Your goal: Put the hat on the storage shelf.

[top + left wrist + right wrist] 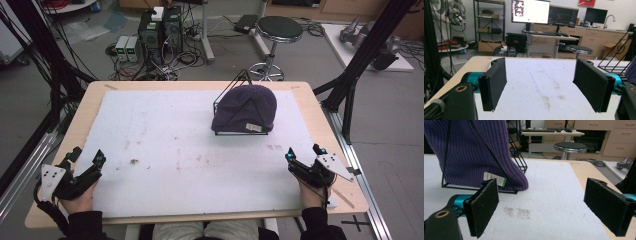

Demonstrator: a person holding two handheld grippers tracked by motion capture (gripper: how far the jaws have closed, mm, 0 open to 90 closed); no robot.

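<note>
**Both grippers wait open, the hat still on its rack**

We start with the table (pixel 70 125), covered by a white foam mat (pixel 165 145) that gives a soft, plain bed for the work. On its far right part stands a black wire rack (pixel 239 82), and a purple knit hat (pixel 246 107) is draped over it, so the hat keeps its shape and sits raised off the mat where jaws can get at it.

We judge that the hat is what the work is about. Our right gripper (pixel 304 152) rests at the near right edge, near the hat but apart from it; our left gripper (pixel 86 156) sits at the near left corner, well apart from it. Both sets of jaws stand wide open and hold nothing.

From the high view we read the whole layout and the gap between grippers and hat. The right gripper view adds the white label (pixel 495 178) at the hat's hem and the rack's base bar on the mat. The left gripper view shows bare mat between its jaws, with only an edge of the rack at far right.
</note>
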